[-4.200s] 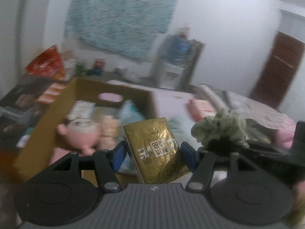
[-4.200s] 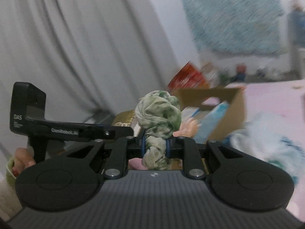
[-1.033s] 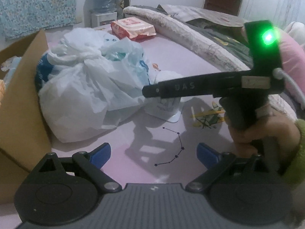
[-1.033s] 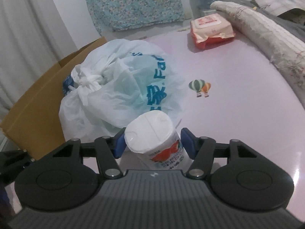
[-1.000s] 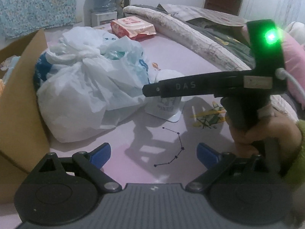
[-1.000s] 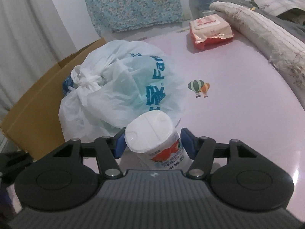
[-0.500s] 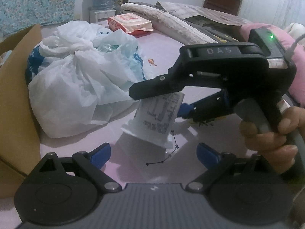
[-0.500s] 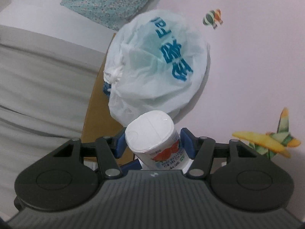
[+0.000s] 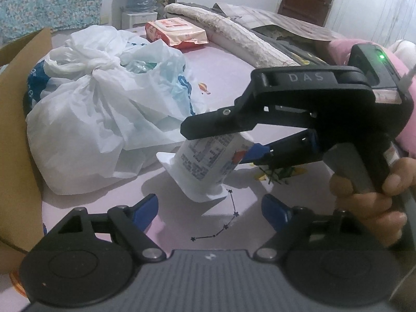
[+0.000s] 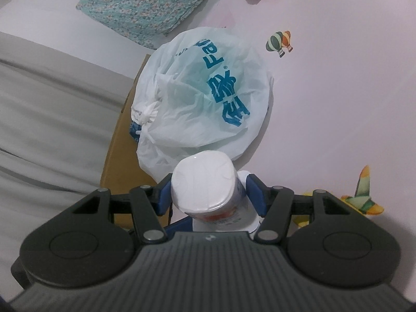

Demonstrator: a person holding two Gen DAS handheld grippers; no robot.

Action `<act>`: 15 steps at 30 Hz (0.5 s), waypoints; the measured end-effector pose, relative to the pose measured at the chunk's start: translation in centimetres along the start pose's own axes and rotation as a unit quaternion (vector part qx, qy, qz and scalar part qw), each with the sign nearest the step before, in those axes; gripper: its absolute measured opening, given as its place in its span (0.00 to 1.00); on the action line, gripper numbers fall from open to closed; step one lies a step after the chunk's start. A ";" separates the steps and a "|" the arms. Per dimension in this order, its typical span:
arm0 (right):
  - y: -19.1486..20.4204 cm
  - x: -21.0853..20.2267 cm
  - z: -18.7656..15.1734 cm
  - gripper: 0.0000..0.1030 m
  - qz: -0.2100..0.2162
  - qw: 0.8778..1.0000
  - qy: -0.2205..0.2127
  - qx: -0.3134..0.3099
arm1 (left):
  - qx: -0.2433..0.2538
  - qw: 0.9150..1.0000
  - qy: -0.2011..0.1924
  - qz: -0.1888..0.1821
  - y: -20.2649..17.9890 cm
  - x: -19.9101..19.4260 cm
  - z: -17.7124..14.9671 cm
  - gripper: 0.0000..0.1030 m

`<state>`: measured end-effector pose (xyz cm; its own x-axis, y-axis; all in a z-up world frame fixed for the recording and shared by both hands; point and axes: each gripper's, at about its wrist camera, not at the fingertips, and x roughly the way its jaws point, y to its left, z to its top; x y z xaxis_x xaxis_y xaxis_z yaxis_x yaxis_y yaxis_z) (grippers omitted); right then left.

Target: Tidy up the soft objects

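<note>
1. The right gripper (image 10: 209,195) clamps the white pouch (image 9: 208,166), tilted, its base just off the pink sheet (image 9: 221,78); a slack squeeze could let it slide out.
2. The left gripper (image 9: 210,209), empty, has just been narrowing below the pouch; it could knock the pouch or snag the bag (image 9: 98,119).

One white pouch (image 9: 205,166), one tied plastic bag (image 9: 85,119), one wipes pack (image 9: 176,32), seemingly one cardboard box (image 9: 18,83).

pink bed sheet (image 9: 223,78), tied plastic bag (image 9: 98,119), wipes pack (image 9: 176,32)
</note>
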<state>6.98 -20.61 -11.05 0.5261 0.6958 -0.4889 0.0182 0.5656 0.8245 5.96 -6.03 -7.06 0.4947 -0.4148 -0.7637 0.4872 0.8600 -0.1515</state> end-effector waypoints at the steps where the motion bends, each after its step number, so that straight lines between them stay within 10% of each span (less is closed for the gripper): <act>1: 0.0 -0.1 0.0 0.57 -0.001 1.000 0.000 -0.001 | 0.000 1.000 0.000 -0.001 0.0 0.0 0.0 0.82; 15: 1.1 -1.9 -0.2 0.69 -0.037 0.999 -0.012 -0.024 | -0.007 1.000 -0.008 -0.007 0.6 -0.1 0.3 0.71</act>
<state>5.87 -21.23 -9.23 0.5446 0.6407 -0.5411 0.0179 0.6362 0.7713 6.38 -5.60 -6.91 0.4991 -0.4321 -0.7511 0.4839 0.8580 -0.1721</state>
